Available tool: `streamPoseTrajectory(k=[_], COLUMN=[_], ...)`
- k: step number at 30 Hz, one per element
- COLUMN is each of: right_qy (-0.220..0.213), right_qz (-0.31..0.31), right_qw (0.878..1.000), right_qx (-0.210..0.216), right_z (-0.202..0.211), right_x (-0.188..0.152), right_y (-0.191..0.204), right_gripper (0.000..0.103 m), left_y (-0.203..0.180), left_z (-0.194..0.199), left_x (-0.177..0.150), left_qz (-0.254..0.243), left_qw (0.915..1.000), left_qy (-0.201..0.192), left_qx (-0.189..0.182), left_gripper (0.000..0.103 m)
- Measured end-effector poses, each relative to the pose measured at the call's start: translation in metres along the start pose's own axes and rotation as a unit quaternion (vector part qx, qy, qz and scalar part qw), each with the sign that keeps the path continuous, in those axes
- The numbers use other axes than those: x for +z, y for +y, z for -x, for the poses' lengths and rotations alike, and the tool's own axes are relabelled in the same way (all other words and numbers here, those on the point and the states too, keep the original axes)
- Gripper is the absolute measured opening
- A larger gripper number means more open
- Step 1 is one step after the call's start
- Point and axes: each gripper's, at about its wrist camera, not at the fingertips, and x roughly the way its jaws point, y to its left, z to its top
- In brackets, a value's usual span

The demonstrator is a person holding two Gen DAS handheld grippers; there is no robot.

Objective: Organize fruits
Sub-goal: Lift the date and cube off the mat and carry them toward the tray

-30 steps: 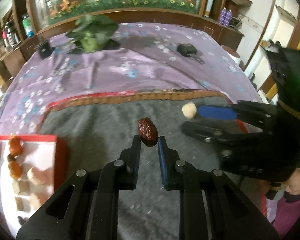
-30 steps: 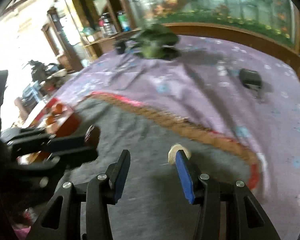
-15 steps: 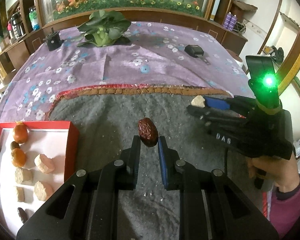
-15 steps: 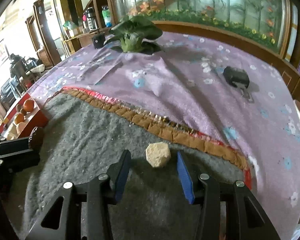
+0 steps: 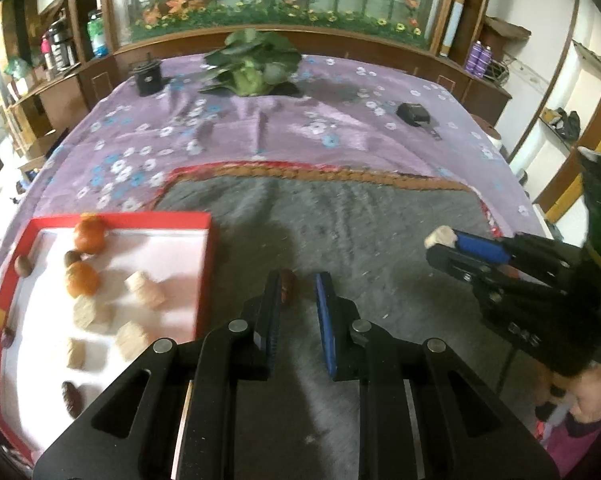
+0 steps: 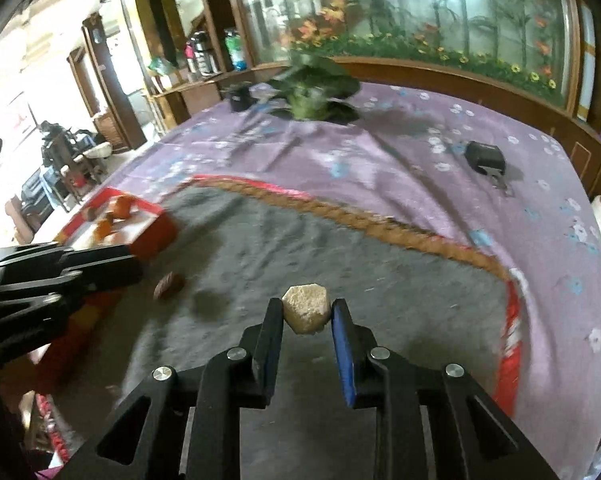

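Note:
My left gripper (image 5: 299,280) hangs over the grey mat (image 5: 360,232), just right of the red tray (image 5: 120,219). Its jaws stand narrow. The brown date (image 5: 287,286) shows low and blurred against the left finger and does not span the gap. In the right wrist view the date (image 6: 168,285) lies just past the left gripper's tips (image 6: 138,270), down by the mat. The jaws of my right gripper (image 6: 306,306) are closing, and both pads touch the beige hexagonal piece (image 6: 307,309) between them. That piece (image 5: 440,236) is also seen at its tips.
The tray holds small oranges (image 5: 88,237), beige pieces (image 5: 144,289) and dark dates (image 5: 71,396). On the purple flowered cloth beyond lie a leafy vegetable (image 5: 252,65), a black box (image 5: 147,75) and a black device (image 5: 414,113). A hand (image 5: 580,392) holds the right gripper.
The right jaws closed onto the beige piece. My left gripper moved left to the tray's side. The date dropped from between the left fingertips to lower down.

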Motion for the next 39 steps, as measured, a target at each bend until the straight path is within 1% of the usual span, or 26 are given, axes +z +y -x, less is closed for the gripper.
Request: streamPoseTrajectory(k=[3, 9, 11, 13, 15, 18, 20, 21, 22, 24, 26, 28, 34, 38, 39], right_qy=[-0.003, -0.003, -0.004, -0.004, -0.001, 0.000, 0.001, 0.002, 0.003, 0.007, 0.008, 0.009, 0.003, 0.003, 0.003], right_qz=[0.004, 0.034, 0.039, 0.045, 0.049, 0.047, 0.038, 0.034, 0.032, 0.024, 0.015, 0.007, -0.002, -0.015, -0.017], right_qw=[1.000, 0.999, 0.998, 0.998, 0.998, 0.999, 0.999, 0.999, 0.999, 1.000, 1.000, 1.000, 0.999, 0.999, 0.999], right_qx=[0.021, 0.038, 0.042, 0.037, 0.030, 0.023, 0.023, 0.021, 0.019, 0.017, 0.021, 0.026, 0.040, 0.048, 0.050], right_z=[0.004, 0.002, 0.003, 0.005, 0.007, 0.009, 0.011, 0.011, 0.011, 0.010, 0.008, 0.007, 0.009, 0.004, 0.003], right_x=[-0.004, -0.004, -0.004, -0.003, -0.002, -0.004, -0.007, -0.010, -0.011, -0.015, -0.016, -0.017, -0.019, -0.018, -0.017], right_y=[0.022, 0.064, 0.071, 0.076, 0.077, 0.072, 0.065, 0.060, 0.057, 0.047, 0.039, 0.031, 0.014, 0.003, 0.001], right_gripper=[0.024, 0.024, 0.024, 0.024, 0.024, 0.024, 0.024, 0.024, 0.024, 0.024, 0.024, 0.024, 0.024, 0.024, 0.024], left_y=[0.012, 0.040, 0.049, 0.060, 0.062, 0.057, 0.048, 0.044, 0.035, 0.022, 0.015, 0.014, 0.020, 0.017, 0.014], left_z=[0.007, 0.024, 0.027, 0.031, 0.034, 0.032, 0.025, 0.023, 0.020, 0.012, 0.002, -0.009, -0.050, -0.064, -0.067], left_x=[-0.008, -0.023, -0.027, -0.030, -0.031, -0.031, -0.029, -0.028, -0.029, -0.028, -0.022, -0.013, 0.008, 0.015, 0.016], left_qz=[0.008, 0.025, 0.034, 0.047, 0.046, 0.046, 0.045, 0.039, 0.023, 0.001, 0.005, 0.003, 0.000, -0.012, -0.017], left_qw=[0.9998, 0.9989, 0.9987, 0.9986, 0.9989, 0.9986, 0.9976, 0.9976, 0.9979, 0.9980, 0.9981, 0.9983, 0.9962, 0.9939, 0.9933], left_qy=[-0.006, -0.014, -0.013, -0.009, -0.005, 0.004, 0.020, 0.024, 0.028, 0.042, 0.046, 0.045, 0.086, 0.108, 0.113], left_qx=[0.017, 0.038, 0.036, 0.023, 0.004, -0.023, -0.049, -0.051, -0.053, -0.047, -0.041, -0.037, -0.014, -0.018, -0.015], left_gripper=[0.016, 0.017, 0.017, 0.017, 0.017, 0.017, 0.016, 0.016, 0.017, 0.017, 0.016, 0.016, 0.016, 0.017, 0.020])
